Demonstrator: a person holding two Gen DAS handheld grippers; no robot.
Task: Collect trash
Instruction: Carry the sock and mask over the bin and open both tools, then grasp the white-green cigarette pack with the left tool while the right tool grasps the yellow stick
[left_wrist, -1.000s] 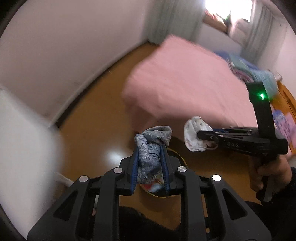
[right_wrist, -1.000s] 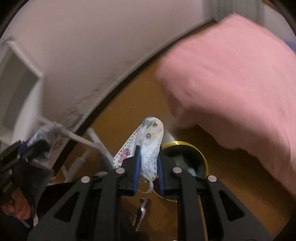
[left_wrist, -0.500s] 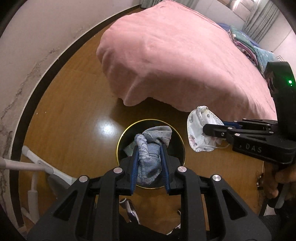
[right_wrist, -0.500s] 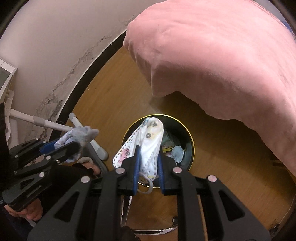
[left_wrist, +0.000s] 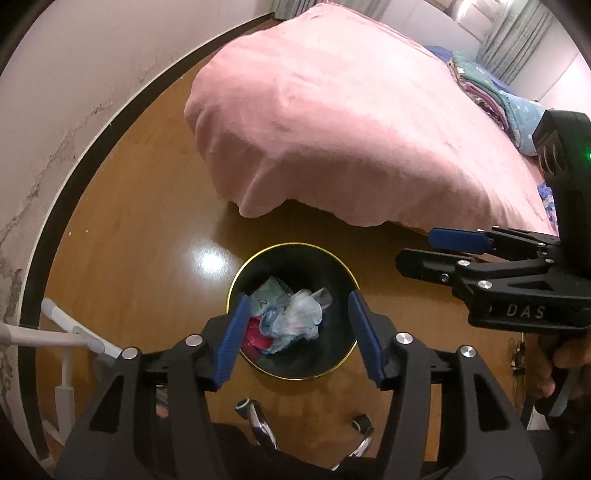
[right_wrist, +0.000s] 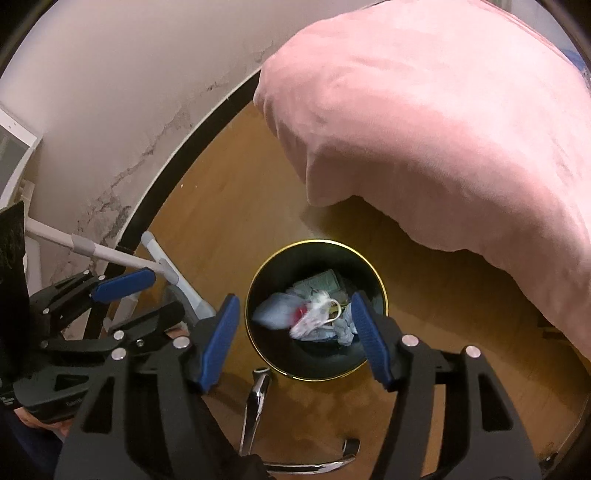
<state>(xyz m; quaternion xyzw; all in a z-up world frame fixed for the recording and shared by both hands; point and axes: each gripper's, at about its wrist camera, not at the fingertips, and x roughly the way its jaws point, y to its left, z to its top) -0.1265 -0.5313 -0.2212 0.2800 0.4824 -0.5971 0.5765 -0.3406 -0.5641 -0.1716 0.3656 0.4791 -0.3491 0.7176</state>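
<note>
Both the left gripper (left_wrist: 301, 339) and right gripper (right_wrist: 295, 338) have just spread their fingers, empty, above the upright bin (left_wrist: 343, 363) on the floor, where the crumpled trash (left_wrist: 291, 321) lies with no clear long axis.

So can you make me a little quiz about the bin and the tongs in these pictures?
1. True or false: the left tongs are open with nothing between them.
2. What lies inside the black bin with the gold rim?
A. Only water
B. Crumpled trash, including a face mask
C. A pair of shoes
3. Fill in: the bin stands on the wooden floor near the corner of the pink ____.

Key
1. True. The right tongs are open too; both have just been opening.
2. B
3. Bed
</note>
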